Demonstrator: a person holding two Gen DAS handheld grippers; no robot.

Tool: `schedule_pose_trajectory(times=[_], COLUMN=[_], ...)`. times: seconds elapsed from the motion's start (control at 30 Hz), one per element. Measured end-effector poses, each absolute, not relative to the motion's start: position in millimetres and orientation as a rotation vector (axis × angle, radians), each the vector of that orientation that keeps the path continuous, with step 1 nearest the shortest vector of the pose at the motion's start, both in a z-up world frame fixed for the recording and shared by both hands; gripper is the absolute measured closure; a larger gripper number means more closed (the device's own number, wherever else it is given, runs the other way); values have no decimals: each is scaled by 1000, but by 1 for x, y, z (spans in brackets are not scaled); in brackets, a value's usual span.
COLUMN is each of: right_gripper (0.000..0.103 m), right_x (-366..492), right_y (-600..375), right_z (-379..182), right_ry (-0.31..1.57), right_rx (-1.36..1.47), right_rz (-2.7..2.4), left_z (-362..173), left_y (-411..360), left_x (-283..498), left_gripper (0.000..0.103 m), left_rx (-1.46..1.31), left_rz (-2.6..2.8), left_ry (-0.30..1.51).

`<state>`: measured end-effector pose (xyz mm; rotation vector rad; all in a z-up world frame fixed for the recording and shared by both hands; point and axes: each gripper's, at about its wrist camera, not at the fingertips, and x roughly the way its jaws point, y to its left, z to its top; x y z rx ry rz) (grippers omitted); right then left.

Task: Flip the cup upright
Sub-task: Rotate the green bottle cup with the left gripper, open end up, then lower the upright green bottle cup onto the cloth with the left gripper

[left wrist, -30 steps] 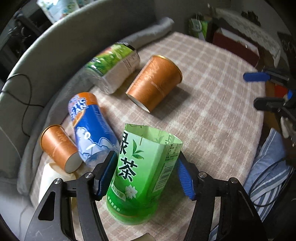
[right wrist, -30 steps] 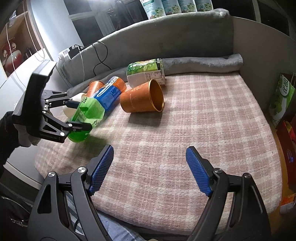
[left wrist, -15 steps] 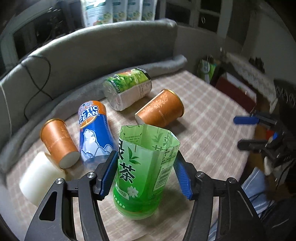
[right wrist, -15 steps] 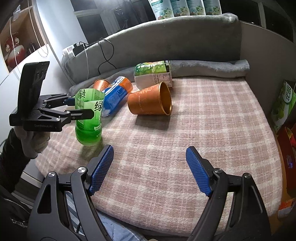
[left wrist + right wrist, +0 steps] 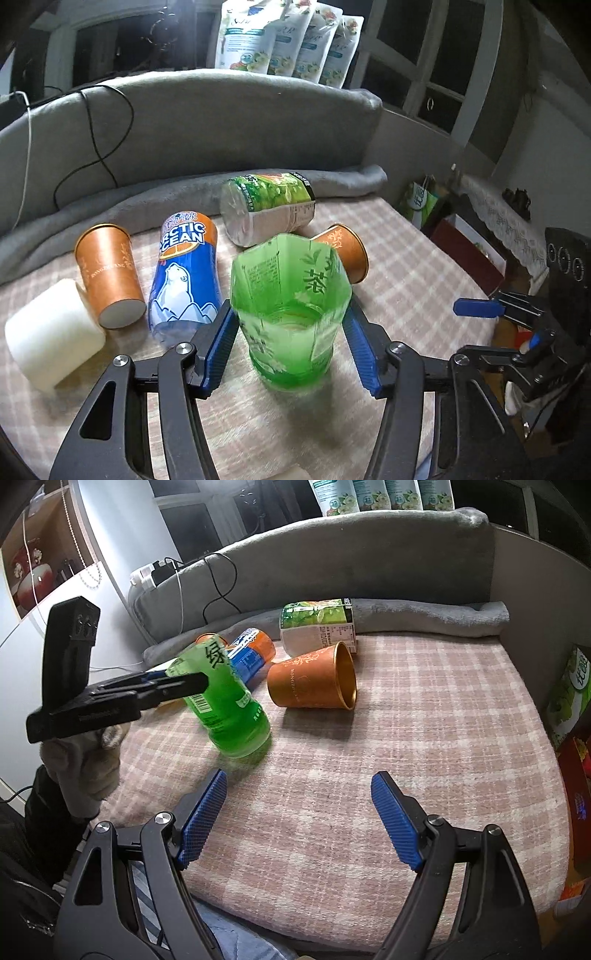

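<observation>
A translucent green tea cup [image 5: 291, 314] stands mouth-up on the plaid cloth, leaning toward my left gripper [image 5: 290, 343]. The blue pads sit at both its sides, and whether they still press it I cannot tell. In the right wrist view the green cup [image 5: 225, 709] tilts with its base on the cloth and the left gripper's fingers [image 5: 166, 690] around its upper part. My right gripper [image 5: 299, 819] is open and empty, low over the front of the cloth.
An orange paper cup [image 5: 314, 681] lies on its side mid-cloth. Behind lie a blue Arctic Ocean cup [image 5: 184, 273], a second orange cup [image 5: 107, 273], a green-white cup [image 5: 269, 206] and a white roll [image 5: 51, 332]. A grey padded wall [image 5: 221, 125] rings the back.
The left gripper has tipped the green cup from lying over to mouth-up and set its base on the cloth, moving it forward and right. The right gripper stayed still.
</observation>
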<state>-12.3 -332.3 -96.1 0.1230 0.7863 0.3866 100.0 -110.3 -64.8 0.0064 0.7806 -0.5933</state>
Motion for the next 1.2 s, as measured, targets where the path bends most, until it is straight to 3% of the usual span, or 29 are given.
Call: schedule_pose_trajectory(times=[0.93, 1.2], right_gripper=[20, 20], right_x=[-16, -17], right_y=[-332, -336], right_z=[-97, -97], right_ry=[783, 779], right_rx=[142, 155], right_rz=[391, 388], left_z=[-77, -74], left_y=[-136, -140], left_x=[95, 89], left_gripper=[48, 40], left_rx=[103, 105], left_rz=[-560, -580], left_ry=[779, 776])
